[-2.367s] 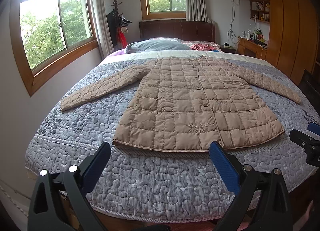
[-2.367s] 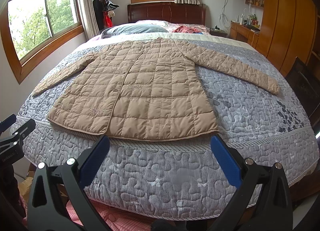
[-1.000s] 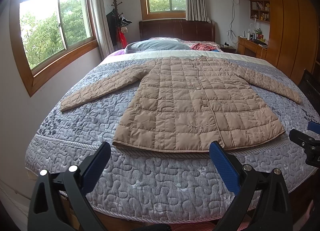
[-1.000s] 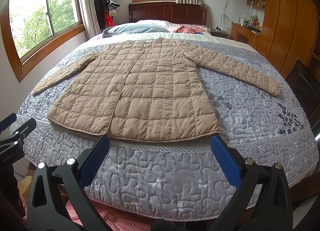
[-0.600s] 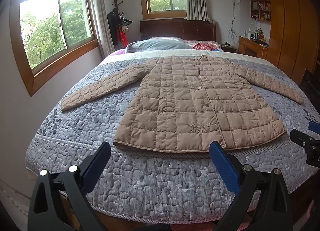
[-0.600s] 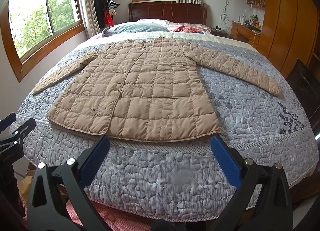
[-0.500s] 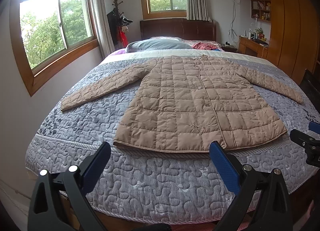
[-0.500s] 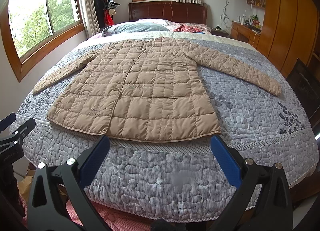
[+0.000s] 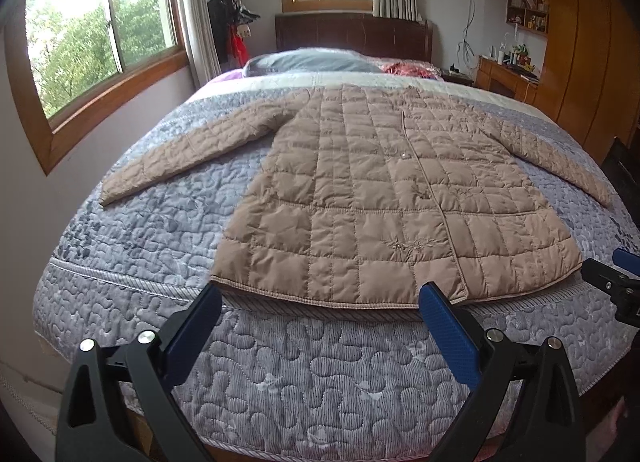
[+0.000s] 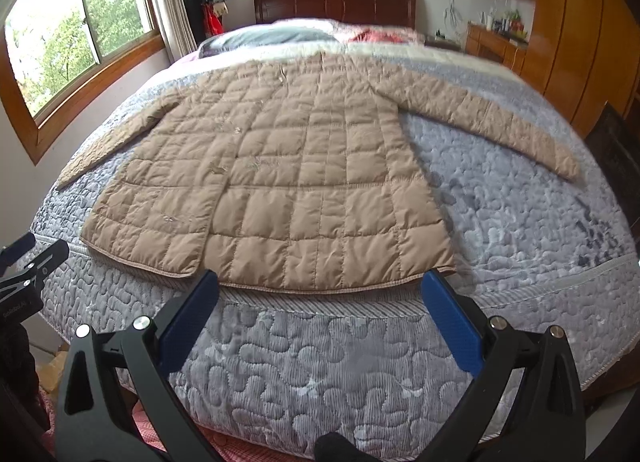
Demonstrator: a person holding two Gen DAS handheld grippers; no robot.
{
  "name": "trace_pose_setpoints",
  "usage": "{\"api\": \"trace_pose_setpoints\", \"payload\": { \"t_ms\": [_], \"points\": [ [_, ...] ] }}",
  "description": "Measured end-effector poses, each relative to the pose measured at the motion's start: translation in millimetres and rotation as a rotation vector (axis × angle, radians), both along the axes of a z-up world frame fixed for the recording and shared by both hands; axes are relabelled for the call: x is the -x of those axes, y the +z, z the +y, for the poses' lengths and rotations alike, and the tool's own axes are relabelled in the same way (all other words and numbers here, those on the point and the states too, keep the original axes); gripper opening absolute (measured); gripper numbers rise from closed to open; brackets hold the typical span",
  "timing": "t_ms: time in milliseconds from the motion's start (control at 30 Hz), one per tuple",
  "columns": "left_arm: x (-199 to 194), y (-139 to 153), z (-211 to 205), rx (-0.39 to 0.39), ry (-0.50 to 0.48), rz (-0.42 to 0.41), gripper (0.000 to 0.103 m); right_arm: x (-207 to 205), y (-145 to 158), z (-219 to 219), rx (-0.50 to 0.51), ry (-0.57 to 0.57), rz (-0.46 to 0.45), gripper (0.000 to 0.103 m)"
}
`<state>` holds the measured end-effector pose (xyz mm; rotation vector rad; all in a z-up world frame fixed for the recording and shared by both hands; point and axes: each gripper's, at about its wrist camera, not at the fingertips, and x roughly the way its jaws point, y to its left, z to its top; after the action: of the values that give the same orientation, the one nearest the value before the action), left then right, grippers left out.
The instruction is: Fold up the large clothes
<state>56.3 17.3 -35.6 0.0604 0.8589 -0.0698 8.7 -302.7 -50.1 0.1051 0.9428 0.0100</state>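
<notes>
No fold is made yet: the tan quilted coat (image 9: 384, 197) lies flat, front up, on the bed (image 9: 304, 374), both sleeves outstretched. All folding remains. The left claw (image 9: 320, 318) and right claw (image 10: 320, 302) are spread, holding nothing, short of the hem. Only the right wrist view shows a dark sock toe (image 10: 336, 446).

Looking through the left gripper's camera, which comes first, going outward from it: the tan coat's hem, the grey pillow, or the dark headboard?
From the left gripper:
1. Coat hem, right ahead at the bed's near edge.
2. Grey pillow, far end of the bed, slightly left of centre.
3. Headboard, behind the pillow, under the far window.
</notes>
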Motion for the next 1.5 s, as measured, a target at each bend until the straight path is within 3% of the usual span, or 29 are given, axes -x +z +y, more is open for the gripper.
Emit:
{"api": "trace_pose_setpoints", "payload": {
  "t_ms": [167,333,433,533,633,733,833,967,1167,1233,1267,1333,1367,1433,1467,1500],
  "points": [
    [-54.9,-31.0,-4.5,0.073,-0.059,0.177,0.098,-41.0,-34.6,-33.9,-0.007,-0.071,0.126,0.100],
    [-119.1,-34.6,-40.8,0.040,-0.134,0.234,0.098,-74.6,-31.4,-99.8,0.034,-0.198,0.096,0.100],
    [-164.8,-26.4,-71.6,0.008,-0.146,0.200,0.098,-95.9,-22.9,-148.1,0.027,-0.255,0.060,0.100],
    [-206.8,-18.9,-107.5,-0.012,-0.198,0.150,0.098,-121.7,-25.6,-203.6,0.026,-0.329,0.127,0.100],
    [-248.0,-14.6,-143.8,-0.031,-0.261,0.151,0.098,-138.5,-27.8,-265.7,-0.012,-0.429,0.164,0.100],
    [-283.7,-16.0,-174.4,-0.034,-0.270,0.166,0.098,-147.6,-30.3,-328.3,-0.094,-0.512,0.159,0.100],
    [-314.3,-22.6,-199.0,0.012,-0.284,0.200,0.098,-152.5,-42.0,-386.7,-0.194,-0.597,0.156,0.100],
    [-340.0,-32.3,-221.8,0.031,-0.304,0.206,0.098,-159.4,-60.1,-435.2,-0.209,-0.651,0.178,0.099],
    [-365.9,-50.7,-227.0,0.102,-0.297,0.243,0.097,-166.2,-87.9,-474.3,-0.309,-0.676,0.184,0.099],
    [-371.5,-57.8,-225.1,0.120,-0.291,0.257,0.090,-172.2,-96.8,-479.1,-0.328,-0.675,0.200,0.093],
    [-374.3,-62.2,-224.7,0.126,-0.288,0.271,0.085,-175.7,-101.2,-478.5,-0.339,-0.667,0.212,0.080],
    [-379.1,-69.9,-223.1,0.147,-0.284,0.298,0.080,-182.6,-104.2,-474.7,-0.310,-0.671,0.231,0.077],
    [-380.2,-73.1,-221.5,0.155,-0.281,0.305,0.079,-186.0,-103.9,-473.6,-0.296,-0.668,0.229,0.070],
    [-381.0,-77.4,-219.4,0.163,-0.278,0.311,0.072,-192.8,-100.8,-467.5,-0.290,-0.642,0.223,0.039],
    [-381.4,-78.4,-218.8,0.165,-0.278,0.310,0.067,-196.1,-100.6,-465.9,-0.323,-0.616,0.215,0.017],
    [-381.4,-78.8,-217.7,0.167,-0.277,0.306,0.064,-197.1,-99.5,-465.5,-0.354,-0.592,0.203,0.009]
  ]
}}
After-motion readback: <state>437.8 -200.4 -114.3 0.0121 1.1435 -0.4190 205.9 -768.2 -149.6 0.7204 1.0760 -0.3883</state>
